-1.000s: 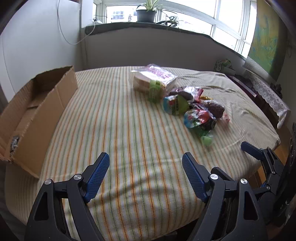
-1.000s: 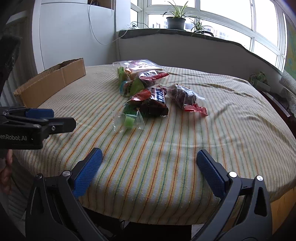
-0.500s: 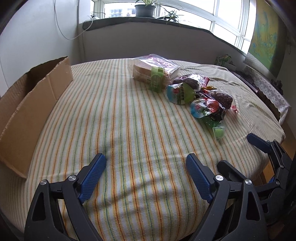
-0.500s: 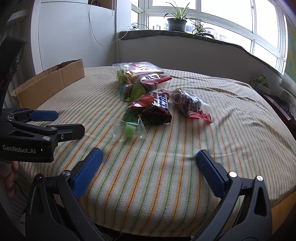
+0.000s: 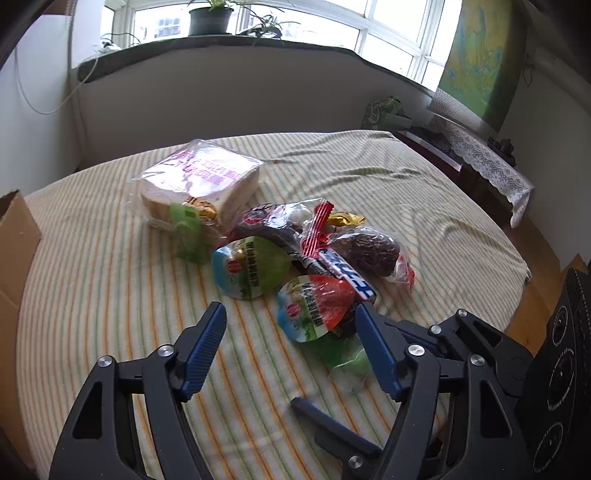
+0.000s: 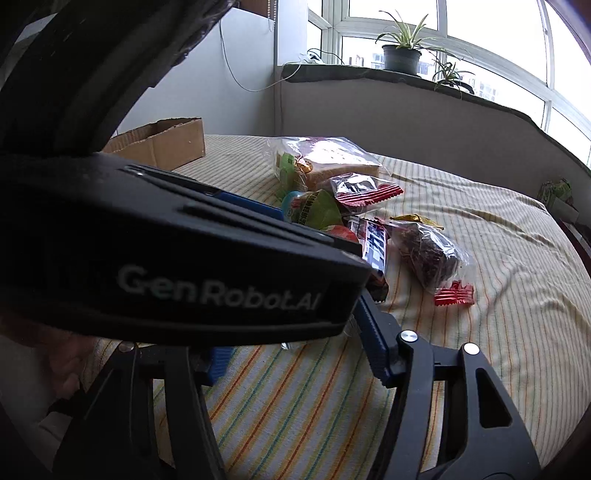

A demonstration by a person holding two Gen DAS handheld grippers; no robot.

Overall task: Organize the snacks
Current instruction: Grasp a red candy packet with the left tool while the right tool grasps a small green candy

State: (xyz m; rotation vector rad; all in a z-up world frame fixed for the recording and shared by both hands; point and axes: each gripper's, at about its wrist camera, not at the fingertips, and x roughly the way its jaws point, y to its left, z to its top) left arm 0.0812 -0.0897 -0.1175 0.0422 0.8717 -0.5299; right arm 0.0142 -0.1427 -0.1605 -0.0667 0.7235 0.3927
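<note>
A pile of snacks lies on the striped cloth [image 5: 110, 295]: a bread bag [image 5: 199, 181], a green-lidded cup [image 5: 251, 266], a red-lidded cup [image 5: 314, 306], a blue-and-white bar [image 5: 347, 273], a dark snack bag [image 5: 365, 251] and a small green packet [image 5: 347, 354]. My left gripper [image 5: 291, 350] is closing over bare cloth, its right pad beside the red-lidded cup, nothing gripped. My right gripper [image 6: 295, 350] is closing too, with the packet's clear wrapper [image 6: 291, 345] between its pads. The left tool's black housing [image 6: 184, 266] hides whether they touch it.
An open cardboard box [image 6: 166, 144] stands at the cloth's left edge [image 5: 14, 240]. A sill with potted plants [image 5: 210, 18] runs behind. Lace-covered furniture [image 5: 480, 162] stands to the right. A hand [image 6: 62, 369] holds the left tool.
My left gripper has moved forward and right up to the snack pile, and its jaws have narrowed. The right jaws have narrowed sharply. The left tool now fills the left of the right wrist view.
</note>
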